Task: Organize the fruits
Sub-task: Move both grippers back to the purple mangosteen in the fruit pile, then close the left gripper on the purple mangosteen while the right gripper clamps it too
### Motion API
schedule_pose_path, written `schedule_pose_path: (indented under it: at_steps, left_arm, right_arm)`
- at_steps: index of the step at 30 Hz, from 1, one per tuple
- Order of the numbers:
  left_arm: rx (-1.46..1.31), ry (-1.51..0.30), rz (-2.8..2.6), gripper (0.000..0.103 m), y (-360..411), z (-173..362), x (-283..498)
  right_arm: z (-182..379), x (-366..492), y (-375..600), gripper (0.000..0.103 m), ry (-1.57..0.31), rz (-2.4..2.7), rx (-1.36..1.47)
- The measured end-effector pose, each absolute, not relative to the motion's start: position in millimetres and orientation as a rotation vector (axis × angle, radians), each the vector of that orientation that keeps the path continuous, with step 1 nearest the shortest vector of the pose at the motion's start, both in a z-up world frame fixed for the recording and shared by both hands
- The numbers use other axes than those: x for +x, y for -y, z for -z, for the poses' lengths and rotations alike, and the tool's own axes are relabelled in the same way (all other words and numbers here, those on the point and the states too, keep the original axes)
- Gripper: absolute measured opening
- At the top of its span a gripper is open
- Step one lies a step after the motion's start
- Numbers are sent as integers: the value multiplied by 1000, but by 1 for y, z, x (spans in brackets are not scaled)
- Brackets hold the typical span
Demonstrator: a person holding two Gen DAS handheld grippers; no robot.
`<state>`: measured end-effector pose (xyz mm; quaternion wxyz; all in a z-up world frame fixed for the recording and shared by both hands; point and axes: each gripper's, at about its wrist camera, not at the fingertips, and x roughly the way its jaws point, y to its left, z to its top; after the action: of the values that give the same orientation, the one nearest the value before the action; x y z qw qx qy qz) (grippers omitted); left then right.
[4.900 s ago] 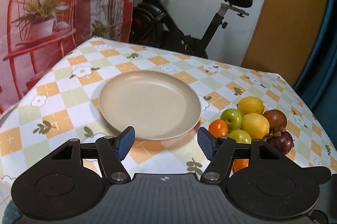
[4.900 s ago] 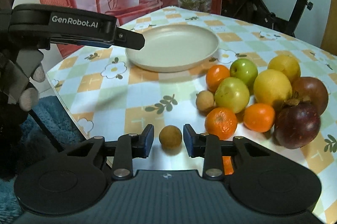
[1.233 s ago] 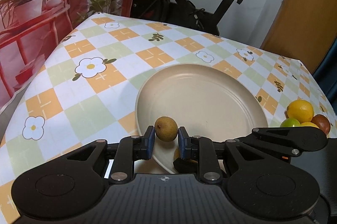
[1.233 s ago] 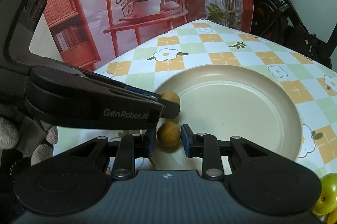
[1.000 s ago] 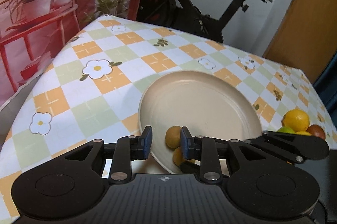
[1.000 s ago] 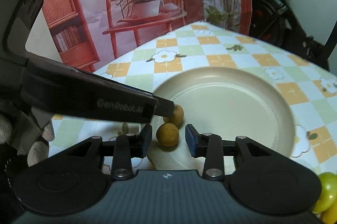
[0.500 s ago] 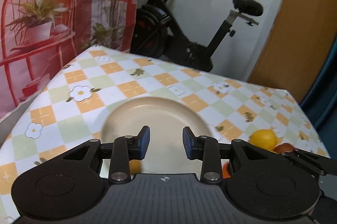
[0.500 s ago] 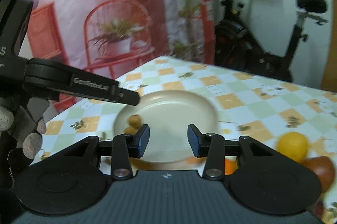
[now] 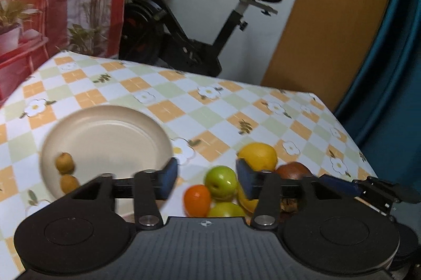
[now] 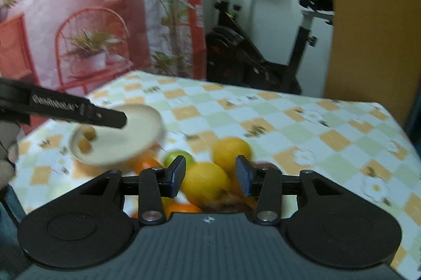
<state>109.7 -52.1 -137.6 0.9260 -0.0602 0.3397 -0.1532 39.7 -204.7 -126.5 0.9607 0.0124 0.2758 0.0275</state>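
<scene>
A beige plate (image 9: 110,132) lies on the checked tablecloth at the left, with two small brown longans (image 9: 64,166) near its left rim; it also shows in the right wrist view (image 10: 126,143). A fruit pile sits to its right: a green apple (image 9: 220,181), an orange tangerine (image 9: 196,199), a yellow lemon (image 9: 257,156) and a dark mangosteen (image 9: 293,170). My left gripper (image 9: 206,178) is open and empty above the apple. My right gripper (image 10: 209,176) is open and empty over a lemon (image 10: 204,185).
The table's far edge and right edge (image 9: 339,122) are near. An exercise bike (image 9: 184,30) stands behind the table, beside a red printed backdrop (image 10: 65,16). The other gripper's arm (image 10: 65,106) reaches across above the plate.
Both grippers have let go of the longans, which now lie on the plate. Both have opened wider and swung right, away from the plate and over the fruit pile.
</scene>
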Motion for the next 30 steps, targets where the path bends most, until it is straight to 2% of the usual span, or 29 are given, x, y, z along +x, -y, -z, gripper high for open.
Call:
schedule_pose_path:
  at_steps: [6,13,30]
  left_arm:
    - [-117,-726,357,63,66,147,109]
    - [-106,-752,395,63,75,153,105]
    - [-64,-887,654,63,130,184,96]
  right_arm:
    - [144,35,210,57,-614,-32,-21]
    - [160,40,212,58,-660,-56,-3]
    - [166,1,236,59,-618,-78,134]
